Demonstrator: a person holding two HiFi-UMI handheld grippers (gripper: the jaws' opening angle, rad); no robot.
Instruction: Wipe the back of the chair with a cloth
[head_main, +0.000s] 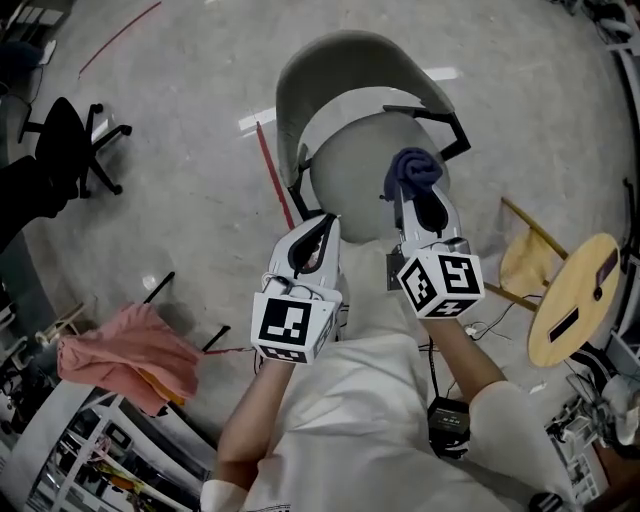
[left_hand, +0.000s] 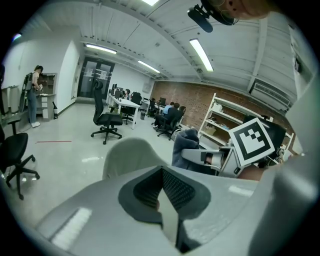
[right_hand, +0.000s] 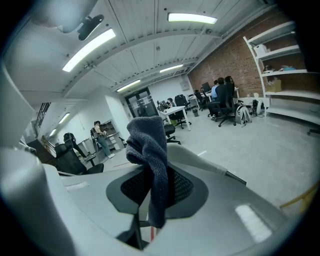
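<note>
Hanging from the right gripper (head_main: 420, 212), the dark blue cloth (head_main: 412, 170) is a bunched knot above the round seat of the grey chair (head_main: 345, 62). It is on the person's side of the curved backrest. The right gripper view shows that claw pinching the cloth (right_hand: 150, 150) between its dark ribbed pads, with one fold standing above the tips and a tail drooping below them. From the left gripper view the cloth (left_hand: 184, 145) is beside the pale chair back (left_hand: 131, 156) and apart from it.

The left gripper (head_main: 326, 222) is held over the near left edge of the chair's seat, level with the right one. Its claw is pressed together with nothing in it.

Outward from the chair, a red line (head_main: 273, 175) on the grey floor runs close along its left side. A black office chair (head_main: 68, 140) stands well away on that side. A pink cloth (head_main: 125, 352) lies draped over a rack, to the left of the chair and nearer the person. To the chair's right stands a round wooden stool (head_main: 573, 300).
</note>
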